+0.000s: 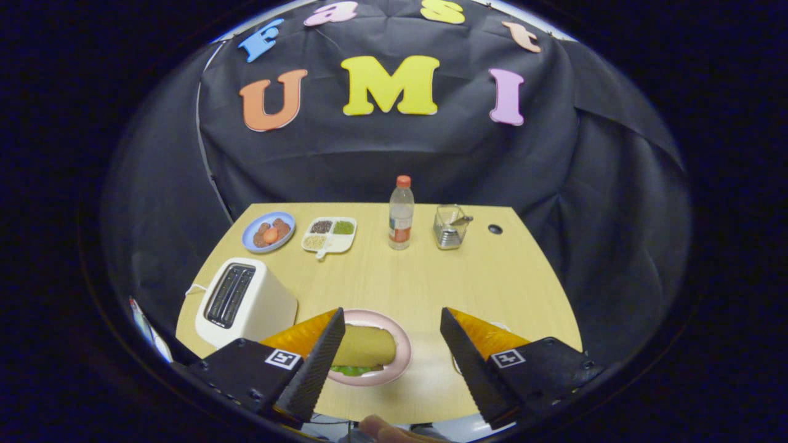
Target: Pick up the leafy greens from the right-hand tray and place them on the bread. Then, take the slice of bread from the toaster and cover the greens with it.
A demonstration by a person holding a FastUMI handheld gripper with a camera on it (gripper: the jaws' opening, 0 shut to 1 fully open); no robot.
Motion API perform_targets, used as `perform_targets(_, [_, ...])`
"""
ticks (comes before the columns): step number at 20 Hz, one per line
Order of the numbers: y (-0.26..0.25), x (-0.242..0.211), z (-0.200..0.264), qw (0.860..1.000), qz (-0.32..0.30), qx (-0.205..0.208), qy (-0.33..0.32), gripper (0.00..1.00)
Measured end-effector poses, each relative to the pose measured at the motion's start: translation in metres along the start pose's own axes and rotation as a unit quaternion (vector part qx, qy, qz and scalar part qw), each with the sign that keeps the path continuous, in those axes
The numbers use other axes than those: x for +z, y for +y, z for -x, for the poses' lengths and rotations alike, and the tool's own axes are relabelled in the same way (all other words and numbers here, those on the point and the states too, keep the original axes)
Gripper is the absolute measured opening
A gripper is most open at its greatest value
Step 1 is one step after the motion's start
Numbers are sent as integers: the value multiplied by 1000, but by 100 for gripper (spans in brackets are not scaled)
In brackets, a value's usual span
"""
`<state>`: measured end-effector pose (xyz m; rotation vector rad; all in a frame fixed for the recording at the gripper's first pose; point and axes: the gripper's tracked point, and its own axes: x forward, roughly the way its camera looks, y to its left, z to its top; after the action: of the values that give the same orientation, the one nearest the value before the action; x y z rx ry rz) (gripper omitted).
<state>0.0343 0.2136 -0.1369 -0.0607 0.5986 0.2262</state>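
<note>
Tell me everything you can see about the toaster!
The toaster is a boxy, cream-white one that looks like plastic, with rounded corners. It stands upright on the wooden table, a thin white cord trailing behind it. Two long dark slots run along its top, and no bread sticks up out of them. It sits beside the pink plate, ahead of one finger of the open claw. The claw holds nothing, and nothing touches the toaster except the table.

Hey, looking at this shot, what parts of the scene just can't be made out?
- Greens: a thin edge peeks from under the bread on the pink plate; the rest is covered.
- Right-hand tray: hidden behind the open gripper's finger.
- Toaster slots: too dark to see inside.
- Divided dish contents: too small to identify.
</note>
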Motion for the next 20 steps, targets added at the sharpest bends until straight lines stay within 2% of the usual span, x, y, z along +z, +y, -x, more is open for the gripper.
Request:
perform_targets(6, [3,47,69,994,12,-19,-106,96])
perform_targets(10, [-1,81,126,972,38,-49,-225,96])
perform_targets(14, [12,76,170,960,16,-15,-280,96])
perform_targets(16, [16,74,176,954,27,0,-297,96])
perform_targets(20, [17,82,181,951,27,4,-309,96])
